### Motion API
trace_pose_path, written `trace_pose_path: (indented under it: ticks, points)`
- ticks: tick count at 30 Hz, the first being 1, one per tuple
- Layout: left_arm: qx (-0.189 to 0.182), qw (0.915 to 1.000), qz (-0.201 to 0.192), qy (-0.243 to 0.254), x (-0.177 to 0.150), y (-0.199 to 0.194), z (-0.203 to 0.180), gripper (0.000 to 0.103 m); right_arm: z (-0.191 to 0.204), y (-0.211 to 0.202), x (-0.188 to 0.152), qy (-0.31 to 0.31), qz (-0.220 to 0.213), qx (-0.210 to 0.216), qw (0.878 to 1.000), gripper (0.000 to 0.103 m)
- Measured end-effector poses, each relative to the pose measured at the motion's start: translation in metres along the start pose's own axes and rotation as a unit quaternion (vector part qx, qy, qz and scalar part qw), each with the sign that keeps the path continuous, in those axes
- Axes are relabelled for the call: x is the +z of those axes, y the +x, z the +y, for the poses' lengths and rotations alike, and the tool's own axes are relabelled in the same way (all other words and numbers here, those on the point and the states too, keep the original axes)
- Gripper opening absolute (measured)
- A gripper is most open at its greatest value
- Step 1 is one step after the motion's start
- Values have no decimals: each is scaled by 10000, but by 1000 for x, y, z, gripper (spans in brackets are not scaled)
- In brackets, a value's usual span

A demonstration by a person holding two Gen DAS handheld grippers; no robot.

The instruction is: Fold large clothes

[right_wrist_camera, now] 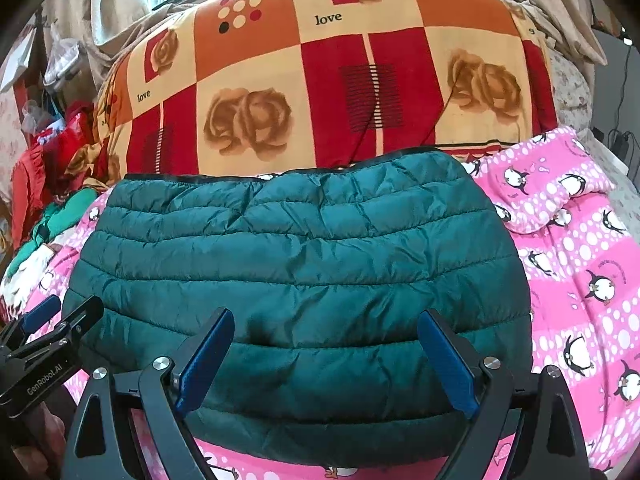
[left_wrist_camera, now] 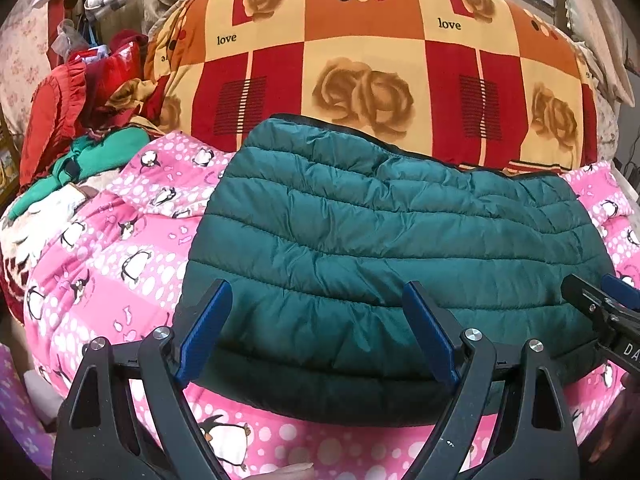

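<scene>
A dark teal quilted puffer jacket (left_wrist_camera: 392, 232) lies folded into a wide compact block on the pink penguin-print blanket (left_wrist_camera: 104, 264); it also shows in the right wrist view (right_wrist_camera: 304, 264). My left gripper (left_wrist_camera: 318, 300) is open, its blue-padded fingers spread over the jacket's near left part, holding nothing. My right gripper (right_wrist_camera: 326, 328) is open over the near right part, also empty. Each gripper shows at the edge of the other's view: the right gripper (left_wrist_camera: 600, 300) and the left gripper (right_wrist_camera: 60, 320).
A big rolled quilt with red, orange and cream rose squares (left_wrist_camera: 360, 60) lies behind the jacket. A heap of red and green clothes (left_wrist_camera: 80, 128) sits at the far left. The pink blanket (right_wrist_camera: 580, 272) extends to the right.
</scene>
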State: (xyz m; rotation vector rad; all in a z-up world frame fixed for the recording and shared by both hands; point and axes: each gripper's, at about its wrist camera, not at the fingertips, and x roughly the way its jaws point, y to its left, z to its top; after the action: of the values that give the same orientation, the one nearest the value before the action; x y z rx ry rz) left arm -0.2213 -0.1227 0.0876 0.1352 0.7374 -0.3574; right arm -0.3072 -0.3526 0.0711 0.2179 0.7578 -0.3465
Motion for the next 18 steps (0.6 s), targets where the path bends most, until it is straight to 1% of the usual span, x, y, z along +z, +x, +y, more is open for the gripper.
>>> trace_pose_path:
  ticks: [18]
  points:
    - [18, 10000, 35, -33, 0, 7, 4, 87, 7, 7, -2, -124, 49, -82, 9999, 91]
